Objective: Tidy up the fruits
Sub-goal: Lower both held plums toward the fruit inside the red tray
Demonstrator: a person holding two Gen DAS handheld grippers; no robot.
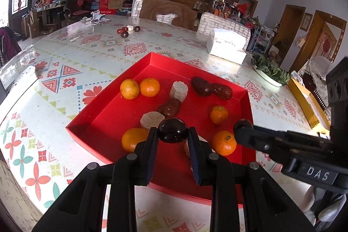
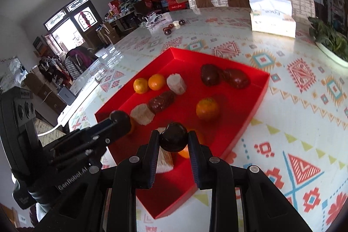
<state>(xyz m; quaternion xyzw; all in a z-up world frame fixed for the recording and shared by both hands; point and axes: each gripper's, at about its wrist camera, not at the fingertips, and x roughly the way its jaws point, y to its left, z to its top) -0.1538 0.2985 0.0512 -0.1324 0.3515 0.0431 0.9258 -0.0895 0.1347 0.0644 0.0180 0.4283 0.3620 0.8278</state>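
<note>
Both clamped tight on dark round fruits, left gripper [image 1: 173,134] on one dark fruit [image 1: 173,130], right gripper [image 2: 173,140] on another [image 2: 174,136], over the red tray [image 1: 121,105] of oranges.

The red tray [image 1: 130,79] is looking like matt cardboard. The surface [image 1: 87,42] is showing a glossy, reflective printed cover. The dark round fruit [image 1: 173,130] between the left jaws is gleaming smooth; at its twelve o'clock, the pale cut pieces [image 1: 178,90] are appearing rough. The tangerines [image 1: 224,142] are showing dimpled, faintly shiny peel.
</note>
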